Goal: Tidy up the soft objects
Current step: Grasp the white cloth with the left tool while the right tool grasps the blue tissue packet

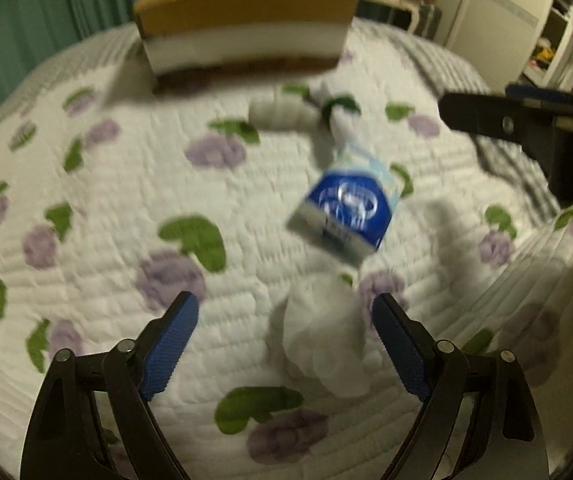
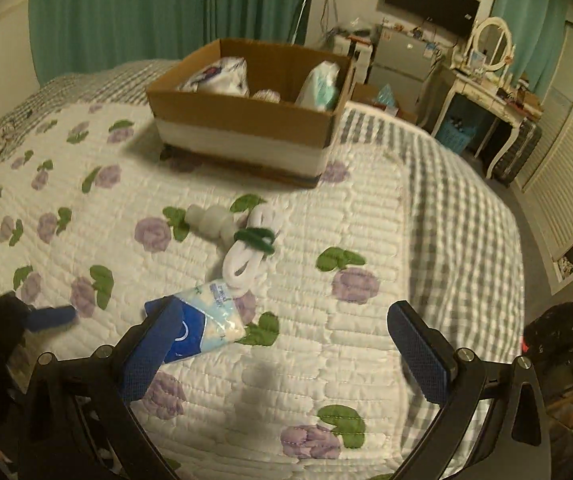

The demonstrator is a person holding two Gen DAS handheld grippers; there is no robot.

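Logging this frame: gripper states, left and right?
Left gripper: open, holding nothing, white soft item between its fingers.
Right gripper: open, empty.

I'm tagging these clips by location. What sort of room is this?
Most likely a bedroom: the work surface is a bed under a floral quilt, a dressing table with an oval mirror stands to the right, and green curtains hang behind the cardboard box.

A bed covered by a white quilt (image 2: 326, 360) printed with purple roses and green leaves fills both views, with a grey checked border along its edges. Green curtains (image 2: 126, 12) hang behind it. Off to the right stand a white vanity table (image 2: 482, 92) with an oval mirror (image 2: 492, 42), a wall-mounted television (image 2: 430, 2), and louvred wardrobe doors (image 2: 566, 152).
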